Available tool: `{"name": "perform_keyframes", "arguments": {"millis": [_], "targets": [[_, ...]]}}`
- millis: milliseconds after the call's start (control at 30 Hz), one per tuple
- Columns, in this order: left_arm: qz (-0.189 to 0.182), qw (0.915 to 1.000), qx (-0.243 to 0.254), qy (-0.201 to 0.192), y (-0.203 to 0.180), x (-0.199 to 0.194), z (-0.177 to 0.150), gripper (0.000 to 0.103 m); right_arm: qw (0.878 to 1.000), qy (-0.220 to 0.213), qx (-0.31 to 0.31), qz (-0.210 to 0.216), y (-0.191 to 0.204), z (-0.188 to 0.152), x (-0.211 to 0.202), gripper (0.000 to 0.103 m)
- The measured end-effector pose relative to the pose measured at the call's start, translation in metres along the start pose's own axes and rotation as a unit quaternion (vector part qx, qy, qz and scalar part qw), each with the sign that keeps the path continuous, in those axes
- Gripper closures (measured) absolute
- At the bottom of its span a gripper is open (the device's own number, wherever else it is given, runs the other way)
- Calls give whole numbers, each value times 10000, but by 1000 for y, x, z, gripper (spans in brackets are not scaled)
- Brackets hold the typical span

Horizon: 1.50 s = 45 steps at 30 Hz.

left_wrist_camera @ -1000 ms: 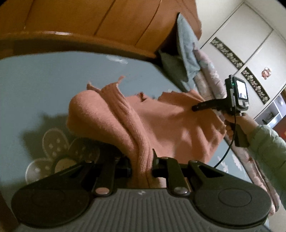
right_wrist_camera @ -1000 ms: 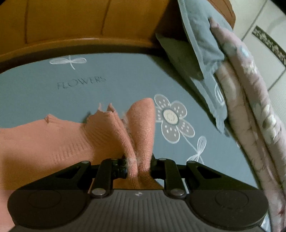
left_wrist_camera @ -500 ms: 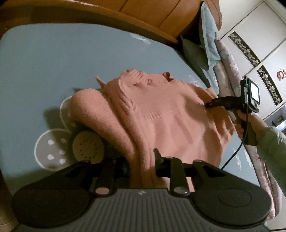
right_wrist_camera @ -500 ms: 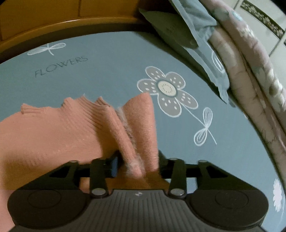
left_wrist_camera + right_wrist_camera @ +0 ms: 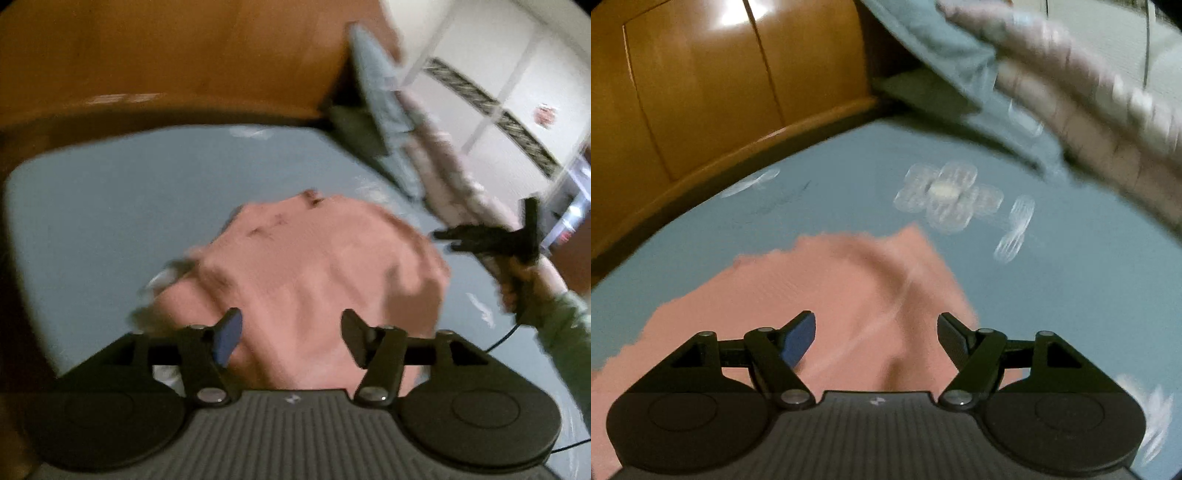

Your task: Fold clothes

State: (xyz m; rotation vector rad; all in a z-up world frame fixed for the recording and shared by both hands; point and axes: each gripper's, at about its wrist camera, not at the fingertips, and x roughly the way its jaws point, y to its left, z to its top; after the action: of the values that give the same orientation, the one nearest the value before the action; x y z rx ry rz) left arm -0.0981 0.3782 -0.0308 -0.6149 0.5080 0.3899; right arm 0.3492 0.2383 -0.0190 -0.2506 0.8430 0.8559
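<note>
The left hand-held gripper (image 5: 291, 338) hangs over the near left part of the pink sweater (image 5: 314, 280), its jaws opening and well spread; the knit lies below and between them, but neither pad presses on it. The sweater sits in a loose, folded heap on the blue bedsheet (image 5: 110, 199), in the middle of the bed, with the wooden headboard (image 5: 166, 62) at the far side. A white flower print (image 5: 947, 197) shows on the sheet just beyond the sweater's far right corner. Further right, the right hand-held gripper (image 5: 876, 338) is also opening, its jaws wide apart above the sweater's right edge and gripping nothing. In the left wrist view it is held by a hand (image 5: 524, 280) in a pale green sleeve (image 5: 569, 328), just off the sweater's right side. A grey pillow (image 5: 380, 107) and a floral quilt (image 5: 1089, 107) lie piled at the far right.
</note>
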Motion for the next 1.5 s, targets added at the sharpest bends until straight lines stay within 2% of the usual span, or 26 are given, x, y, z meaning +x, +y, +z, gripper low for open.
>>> {"name": "perform_keyframes", "arguments": {"millis": [133, 200, 300, 367, 433, 533, 567, 633, 767, 867, 1000, 1067, 1100, 1133, 1167, 1200, 1267, 1367, 1400, 1467, 1500], "targets": [[-248, 9993, 228, 129, -5, 31, 2, 39, 9991, 345, 131, 193, 5, -32, 25, 26], [-292, 9990, 194, 275, 3, 46, -1, 39, 9986, 488, 187, 68, 5, -42, 38, 26], [131, 9969, -179, 751, 30, 69, -10, 40, 9986, 446, 270, -53, 8, -46, 39, 25], [67, 9964, -409, 735, 43, 64, -10, 50, 9987, 468, 184, -70, 16, -45, 33, 25], [168, 9961, -572, 650, 46, 49, -1, 50, 9990, 450, -74, 12, 30, -49, 20, 24], [374, 9978, -493, 237, 40, 17, 12, 32, 9979, 327, -488, 269, 58, -61, -6, 19], [454, 9971, -581, 209, 40, 10, 15, 28, 9974, 281, -500, 428, 66, -68, -15, 19], [635, 9935, -885, 317, 43, 1, 17, 28, 9952, 225, -452, 836, 81, -82, -32, 19], [904, 9789, -1639, 815, 59, 7, 2, 28, 9804, 599, 98, 1875, 99, -122, -44, 19], [816, 9684, -2082, 1106, 71, 23, -13, 28, 9667, 993, 529, 2298, 107, -154, -46, 19], [779, 9629, -2353, 1068, 81, 44, -20, 28, 9455, 1391, 1089, 2736, 110, -188, -44, 19], [759, 9621, -2482, 838, 87, 50, -19, 30, 9341, 1489, 1416, 2919, 110, -201, -41, 19], [761, 9646, -2419, 726, 87, 53, -17, 30, 9263, 1534, 1624, 3035, 109, -206, -38, 19], [846, 9663, -2348, 625, 87, 54, -15, 39, 9201, 1529, 1804, 3122, 108, -210, -37, 19], [949, 9676, -2281, 525, 88, 54, -13, 58, 9152, 1489, 1935, 3206, 109, -214, -35, 19], [1028, 9679, -2234, 514, 88, 57, -11, 64, 9109, 1436, 2070, 3269, 109, -216, -34, 19], [1037, 9686, -2208, 487, 89, 61, -11, 65, 9032, 1282, 2324, 3374, 110, -217, -31, 19], [1046, 9706, -2119, 453, 88, 63, -12, 65, 9011, 1149, 2419, 3410, 120, -214, -25, 21], [1045, 9709, -2108, 439, 88, 64, -13, 65, 9019, 1135, 2384, 3418, 125, -213, -24, 22], [1047, 9713, -2093, 418, 89, 65, -12, 65, 9127, 1140, 2214, 3242, 136, -212, -21, 42], [1058, 9713, -2089, 422, 89, 66, -11, 65, 9181, 1164, 2132, 3133, 140, -214, -17, 69]]}}
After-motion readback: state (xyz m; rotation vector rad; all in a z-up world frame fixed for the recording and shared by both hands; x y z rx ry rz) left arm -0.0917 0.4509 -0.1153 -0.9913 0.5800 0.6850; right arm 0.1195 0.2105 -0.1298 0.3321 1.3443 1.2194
